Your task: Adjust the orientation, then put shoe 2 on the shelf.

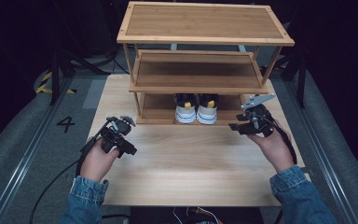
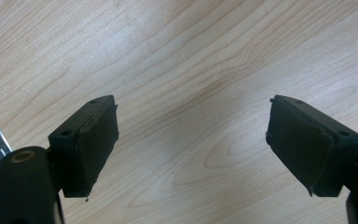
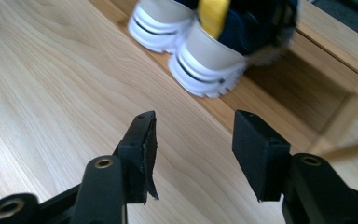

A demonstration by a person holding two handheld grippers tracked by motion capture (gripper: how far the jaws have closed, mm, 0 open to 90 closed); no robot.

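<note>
We see the pair of sneakers point(image 1: 196, 109) sitting heels-out on the rack's point(image 1: 205, 35) bottom shelf, while our left gripper point(image 2: 192, 140) and right gripper point(image 3: 193, 140) hover spread and empty.

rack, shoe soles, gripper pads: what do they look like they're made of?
Rack: light wood, maybe bamboo, with visible grain and a smooth satin finish. Shoes: white ribbed soles, likely matte rubber or foam. Right gripper pads: black, matte, probably rubber; one edge is peeling.

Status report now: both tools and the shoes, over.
Left tool open, empty, over bare table. Right tool open, empty, just off the shoes. Shoes side by side on rack bottom shelf. Nothing in the way.
</note>
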